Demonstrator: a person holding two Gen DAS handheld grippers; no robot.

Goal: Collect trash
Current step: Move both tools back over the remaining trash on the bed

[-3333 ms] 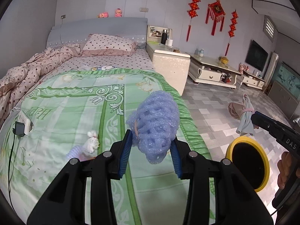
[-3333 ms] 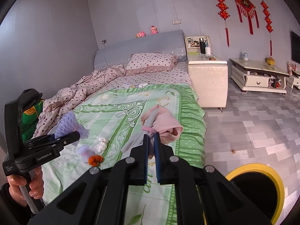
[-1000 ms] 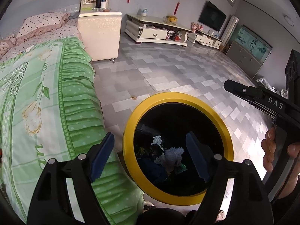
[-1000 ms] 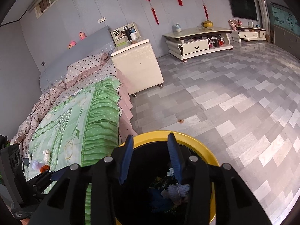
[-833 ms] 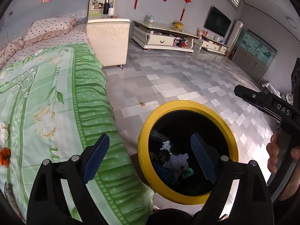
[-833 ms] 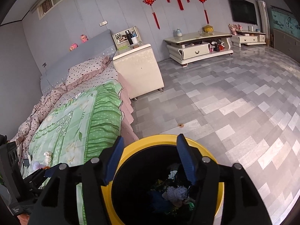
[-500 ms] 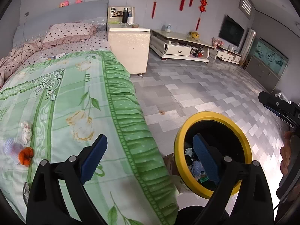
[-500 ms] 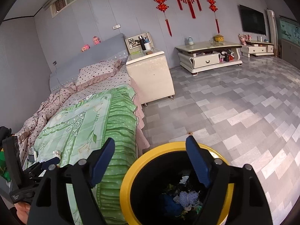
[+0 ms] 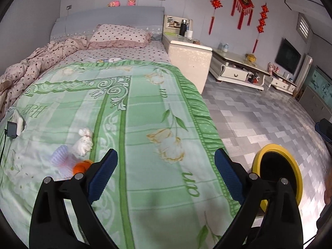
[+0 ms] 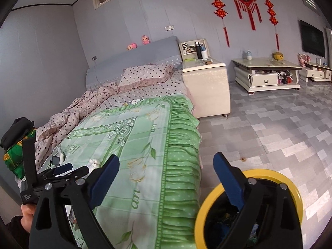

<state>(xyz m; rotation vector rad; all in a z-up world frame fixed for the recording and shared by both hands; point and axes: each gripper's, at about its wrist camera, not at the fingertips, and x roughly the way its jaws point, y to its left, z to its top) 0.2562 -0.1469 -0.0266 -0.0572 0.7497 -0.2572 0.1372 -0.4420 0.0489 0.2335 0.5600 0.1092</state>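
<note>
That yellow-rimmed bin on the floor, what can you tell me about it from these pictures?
The bin is round, with a bright yellow, smooth, plastic-looking rim and a black inside. It stands upright and uncovered on the grey tiled floor, close beside the green bedspread's ruffled edge. Some mixed scraps show at the bottom, too dark to identify. A gripper finger partly hides it in both views; nothing touches it.

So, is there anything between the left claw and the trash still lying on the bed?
Nothing visible. The open, empty left claw faces bare green blanket; the orange scrap, white wad and foam net lie unobstructed beside its left finger.
</note>
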